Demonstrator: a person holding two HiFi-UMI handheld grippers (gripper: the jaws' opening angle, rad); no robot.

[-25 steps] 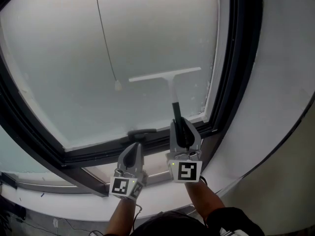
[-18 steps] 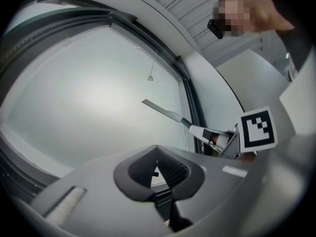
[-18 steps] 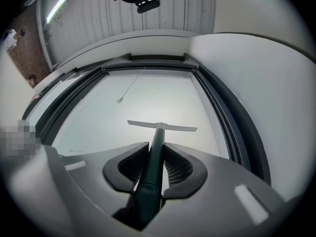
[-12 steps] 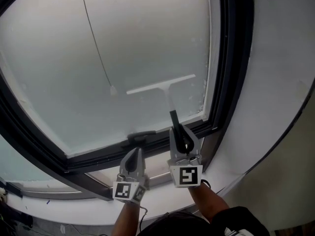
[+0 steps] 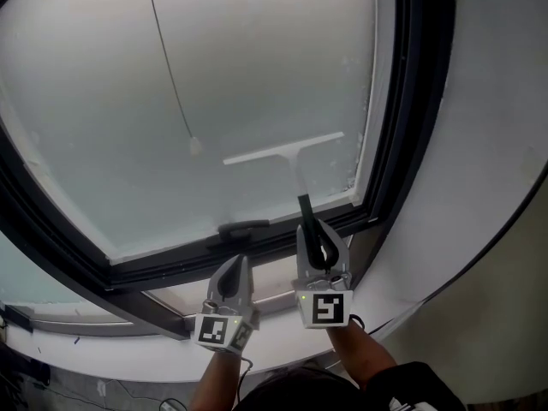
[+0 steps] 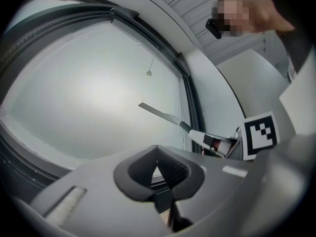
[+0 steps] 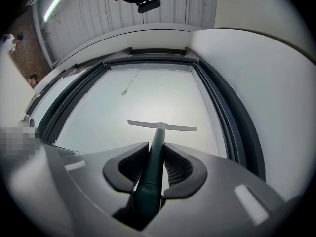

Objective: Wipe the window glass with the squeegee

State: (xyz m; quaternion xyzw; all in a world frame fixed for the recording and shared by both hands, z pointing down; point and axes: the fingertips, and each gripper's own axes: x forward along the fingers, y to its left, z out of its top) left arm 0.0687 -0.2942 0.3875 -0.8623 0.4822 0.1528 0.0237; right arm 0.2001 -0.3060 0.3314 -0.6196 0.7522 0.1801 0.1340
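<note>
The squeegee (image 5: 287, 151) has a white T-shaped blade and a dark handle; its blade lies against the frosted window glass (image 5: 214, 84) near the lower right corner of the pane. My right gripper (image 5: 310, 229) is shut on the squeegee's handle, seen between the jaws in the right gripper view as the squeegee (image 7: 159, 127). My left gripper (image 5: 231, 279) hangs lower left of it, shut with nothing in it, below the window frame. In the left gripper view the squeegee (image 6: 160, 115) crosses the glass (image 6: 84, 88).
A black window frame (image 5: 411, 101) borders the glass, with a black latch handle (image 5: 242, 227) on the bottom rail. A thin pull cord with a small weight (image 5: 195, 146) hangs over the glass. A white curved wall (image 5: 488, 144) stands at the right.
The squeegee blade has moved slightly down and right on the glass over the last second, with the right gripper still holding it. The left gripper has stayed about where it was.
</note>
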